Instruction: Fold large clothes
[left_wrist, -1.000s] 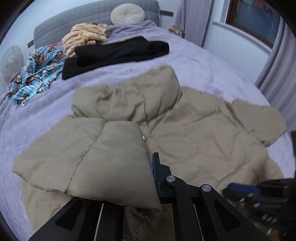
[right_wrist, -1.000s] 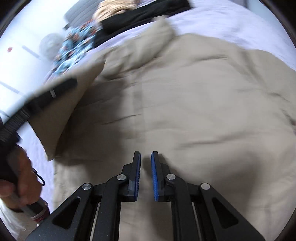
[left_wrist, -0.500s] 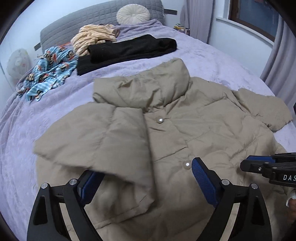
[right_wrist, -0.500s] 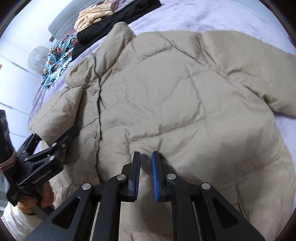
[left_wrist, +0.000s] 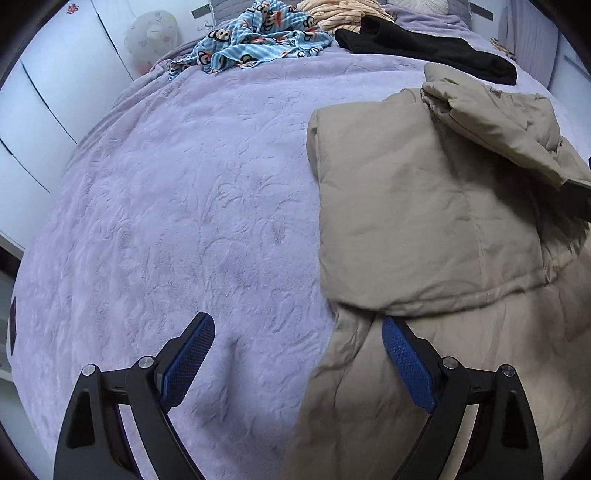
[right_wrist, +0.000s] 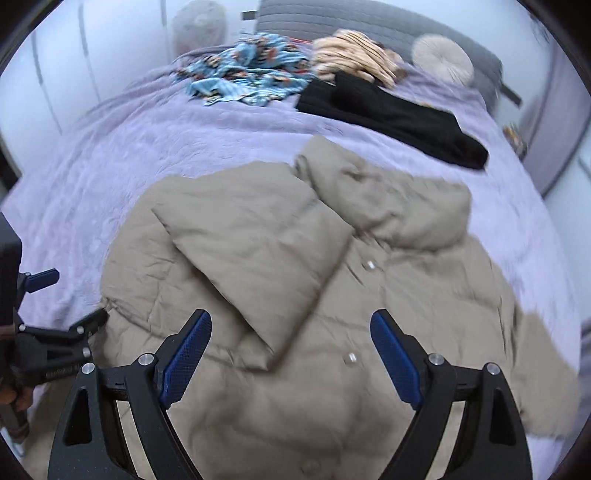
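Observation:
A large beige puffer jacket (right_wrist: 295, 280) lies face up on the lilac bedspread (left_wrist: 166, 206), its left sleeve (right_wrist: 255, 240) folded across the front. In the left wrist view the jacket (left_wrist: 424, 221) fills the right side. My left gripper (left_wrist: 298, 354) is open and empty, low over the jacket's left edge; it also shows at the left edge of the right wrist view (right_wrist: 66, 314). My right gripper (right_wrist: 291, 350) is open and empty, above the jacket's lower front.
A black garment (right_wrist: 391, 114), a blue monkey-print garment (right_wrist: 247, 70) and an orange striped one (right_wrist: 354, 51) lie near the grey headboard (right_wrist: 332, 18), with a round cushion (right_wrist: 443, 59). White wardrobe doors (left_wrist: 33, 110) stand to the left of the bed.
My left gripper let go of the sleeve, which now lies across the jacket's front, and swung left toward the jacket's edge. My right gripper opened and pulled back from the jacket.

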